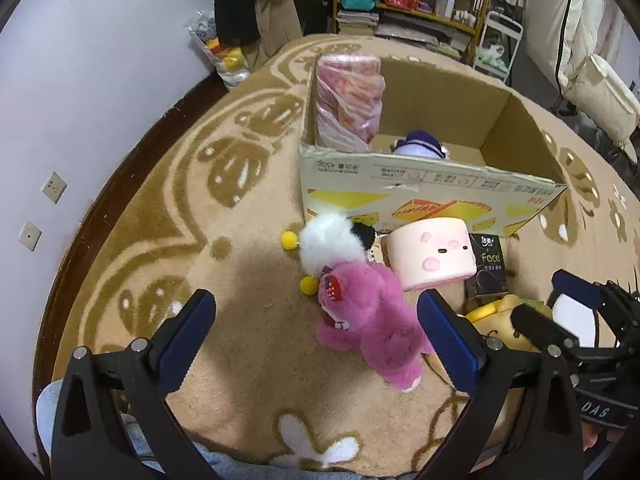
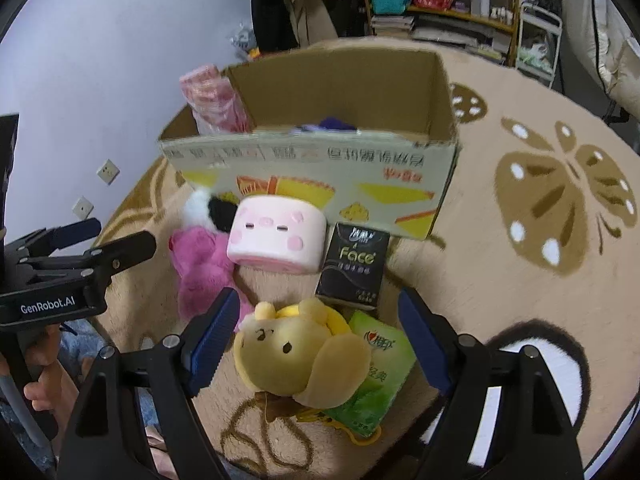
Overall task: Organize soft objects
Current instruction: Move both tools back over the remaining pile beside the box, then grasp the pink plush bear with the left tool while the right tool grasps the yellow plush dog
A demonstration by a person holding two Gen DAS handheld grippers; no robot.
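Soft stuff is piled on the beige rug (image 1: 240,360) right in front of the cardboard box (image 1: 432,196): pink plush bear (image 1: 368,320), pink pig cushion (image 2: 276,236), yellow plush dog (image 2: 296,356). Left tongs (image 1: 316,344) are wide apart with the pink bear between them, not touching. Right tongs (image 2: 316,340) are apart too, above the dog, gripping nothing.

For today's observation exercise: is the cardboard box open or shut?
Open: the cardboard box has no lid on top, showing a purple plush inside.
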